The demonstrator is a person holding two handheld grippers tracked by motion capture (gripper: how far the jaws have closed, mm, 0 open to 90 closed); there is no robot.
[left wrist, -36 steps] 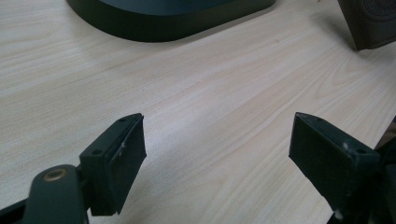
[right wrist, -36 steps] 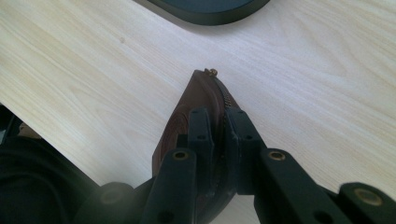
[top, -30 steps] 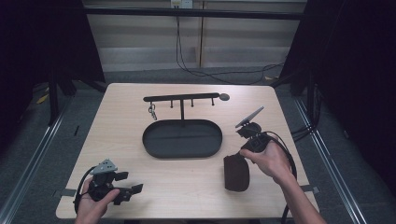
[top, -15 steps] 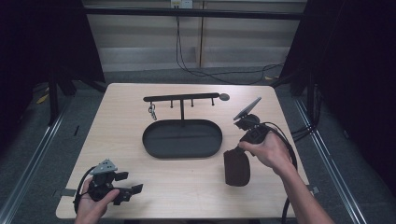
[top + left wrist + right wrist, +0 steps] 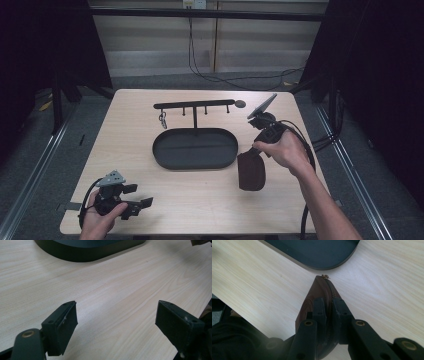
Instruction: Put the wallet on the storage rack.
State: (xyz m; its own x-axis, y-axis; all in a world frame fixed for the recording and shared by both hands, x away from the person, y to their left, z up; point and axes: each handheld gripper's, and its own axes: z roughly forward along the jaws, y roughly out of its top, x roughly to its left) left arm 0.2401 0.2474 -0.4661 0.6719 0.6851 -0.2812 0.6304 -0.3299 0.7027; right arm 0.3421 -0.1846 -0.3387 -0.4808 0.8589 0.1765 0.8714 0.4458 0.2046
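Note:
A dark brown zip pouch [image 5: 250, 172] hangs to the right of the black oval tray [image 5: 161, 156], with my right gripper [image 5: 257, 151] shut on its top end. In the right gripper view both jaws pinch the pouch [image 5: 322, 288] along its zipper, and my right gripper [image 5: 329, 303] points down at the table with the tray's end [image 5: 319, 255] just beyond. My left gripper [image 5: 143, 204] rests low at the table's front left corner. Its jaws stand wide apart, and the left gripper [image 5: 116, 315] has only bare wood between them.
A black bar rack [image 5: 195, 105] on a post stands behind the tray, with a key ring [image 5: 163, 120] hanging near its left end. The tray's wall [image 5: 82, 255] lies ahead of the left gripper. Cables trail from both grippers. Dark floor surrounds the table.
My right hand has risen and moved toward the far side of the table, drawing the pouch up and closer to the tray. The left hand has stayed in place.

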